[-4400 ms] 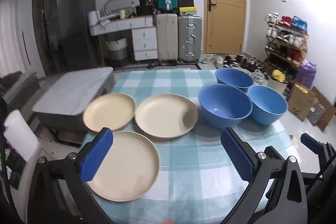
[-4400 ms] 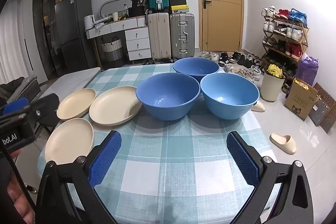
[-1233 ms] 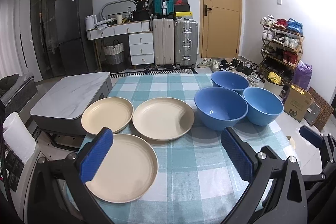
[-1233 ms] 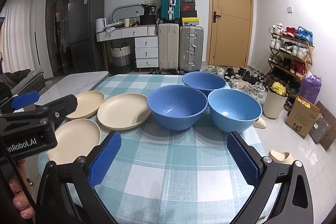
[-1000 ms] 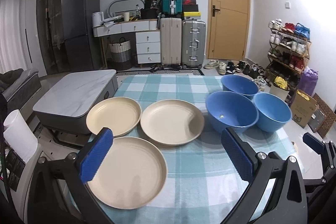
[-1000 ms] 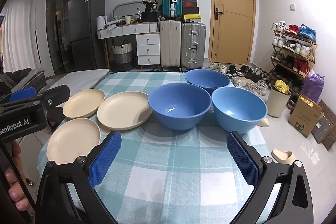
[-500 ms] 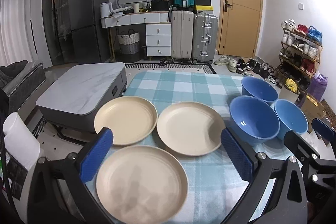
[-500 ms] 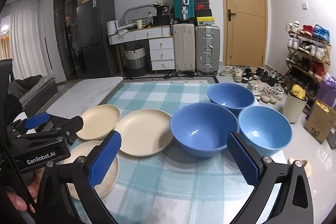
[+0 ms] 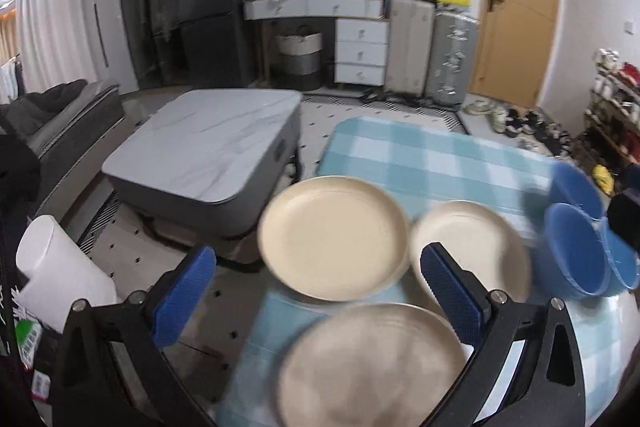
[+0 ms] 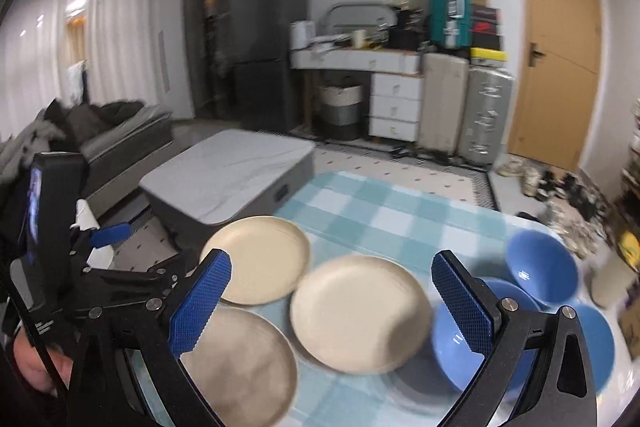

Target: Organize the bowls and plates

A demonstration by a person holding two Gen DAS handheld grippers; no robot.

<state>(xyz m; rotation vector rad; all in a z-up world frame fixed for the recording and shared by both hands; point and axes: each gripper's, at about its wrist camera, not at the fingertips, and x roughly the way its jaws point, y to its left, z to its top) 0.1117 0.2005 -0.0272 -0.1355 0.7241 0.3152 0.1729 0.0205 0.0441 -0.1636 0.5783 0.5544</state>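
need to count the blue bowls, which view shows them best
The right wrist view: all three blue bowls sit inside the frame on the checked tablecloth, though the right gripper finger covers part of the nearest. The left wrist view squeezes them against its right edge, blurred and partly cut off.

White walls, pale tiled floor (image 9: pixel 360 119) with small dark dots. Wooden door (image 10: pixel 556 55) standing shut at right. Dark fridge (image 10: pixel 264 51) sitting beside white drawer unit (image 10: pixel 394 99); suitcases (image 10: pixel 466 107) lining up next to it. Grey marble-top low table (image 9: pixel 208 151) sitting mid-room. Curtains (image 10: pixel 100 47) glowing at left.
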